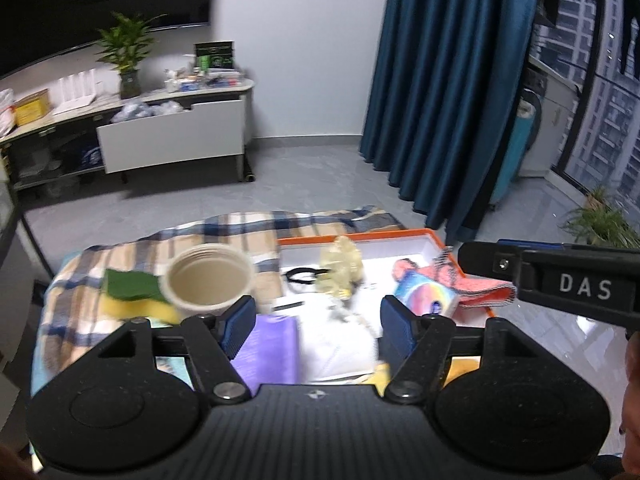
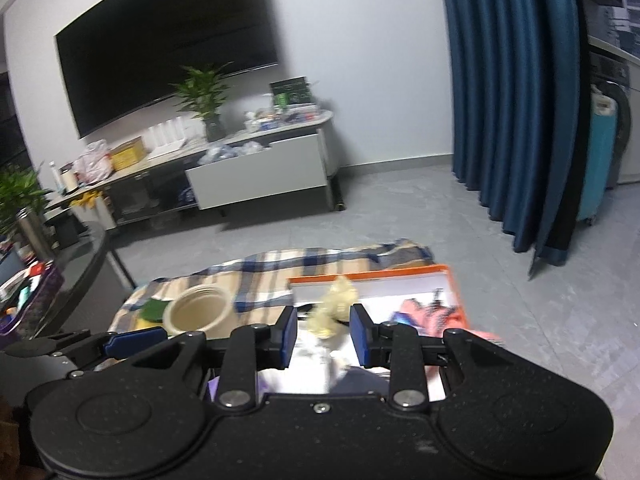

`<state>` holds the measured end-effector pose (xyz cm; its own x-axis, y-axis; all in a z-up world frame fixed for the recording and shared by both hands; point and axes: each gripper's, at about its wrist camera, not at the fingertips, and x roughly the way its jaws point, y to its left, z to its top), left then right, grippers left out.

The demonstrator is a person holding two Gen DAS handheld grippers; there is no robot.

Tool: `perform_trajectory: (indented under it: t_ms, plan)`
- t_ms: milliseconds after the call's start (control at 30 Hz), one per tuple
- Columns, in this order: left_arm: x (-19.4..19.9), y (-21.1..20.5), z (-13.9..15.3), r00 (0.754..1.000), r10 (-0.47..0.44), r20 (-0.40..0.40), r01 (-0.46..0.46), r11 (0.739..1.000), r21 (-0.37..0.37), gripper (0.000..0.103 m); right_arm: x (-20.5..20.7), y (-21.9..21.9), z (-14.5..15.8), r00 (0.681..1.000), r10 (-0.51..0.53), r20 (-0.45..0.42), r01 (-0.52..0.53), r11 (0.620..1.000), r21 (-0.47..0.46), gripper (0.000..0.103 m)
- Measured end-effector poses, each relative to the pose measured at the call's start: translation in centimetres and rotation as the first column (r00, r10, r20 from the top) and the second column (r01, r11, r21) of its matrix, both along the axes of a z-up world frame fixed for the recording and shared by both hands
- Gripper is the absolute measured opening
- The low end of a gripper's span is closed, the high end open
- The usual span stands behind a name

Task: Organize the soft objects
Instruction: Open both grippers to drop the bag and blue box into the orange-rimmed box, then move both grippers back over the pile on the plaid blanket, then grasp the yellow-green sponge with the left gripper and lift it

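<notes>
Parted left hand-held gripper (image 1: pixel 318 324) above purple cloth (image 1: pixel 268 350)

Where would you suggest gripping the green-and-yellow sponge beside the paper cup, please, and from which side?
Grip the sponge across its yellow foam flanks, coming from above on its left part. It lies flat on the plaid cloth, green side up, and the paper cup hides its right end. The left claw, open and empty, is nearer than the right claw, so it probably suits.

Motion blur smears the pale yellow plush toy (image 2: pixel 334 308) and pink cloth (image 2: pixel 432 314) in the orange-rimmed box (image 2: pixel 400 271), while the left gripper's body hides the purple sheet's (image 1: pixel 268 350) near end.
</notes>
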<state>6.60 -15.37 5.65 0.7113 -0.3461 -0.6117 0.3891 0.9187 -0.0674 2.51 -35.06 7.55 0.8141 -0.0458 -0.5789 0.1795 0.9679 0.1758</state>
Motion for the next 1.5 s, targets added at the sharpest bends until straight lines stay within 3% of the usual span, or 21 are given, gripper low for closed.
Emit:
perform_trajectory:
  t_ms: [567, 900, 1067, 1200, 1500]
  plan:
    - [0.2, 9.8, 0.1, 0.984, 0.178, -0.003, -0.178, 0.984, -0.020, 0.070, 3.6, 10.8, -0.7, 0.976, 0.218, -0.025, -0.218, 0.976, 0.011, 0.036]
    - [1.0, 13.6, -2.2, 0.969, 0.241, -0.052, -0.241, 0.971, 0.000, 0.075, 4.4, 13.1, -1.8, 0.960, 0.275, -0.052, -0.274, 0.962, 0.013, 0.036]
    - [3.3, 15.0, -3.4, 0.957, 0.274, -0.096, -0.276, 0.961, -0.003, 0.077, 4.2, 13.1, -2.1, 0.957, 0.285, -0.054, -0.284, 0.959, 0.010, 0.036]
    - [5.7, 15.6, -4.1, 0.947, 0.292, -0.137, -0.301, 0.952, -0.053, 0.078, 4.2, 13.0, -2.2, 0.955, 0.294, -0.050, -0.294, 0.956, 0.014, 0.036]
    - [11.3, 14.3, -6.3, 0.929, 0.294, -0.225, -0.321, 0.942, -0.094, 0.078, 4.5, 12.9, -3.1, 0.941, 0.334, -0.059, -0.335, 0.942, 0.007, 0.036]
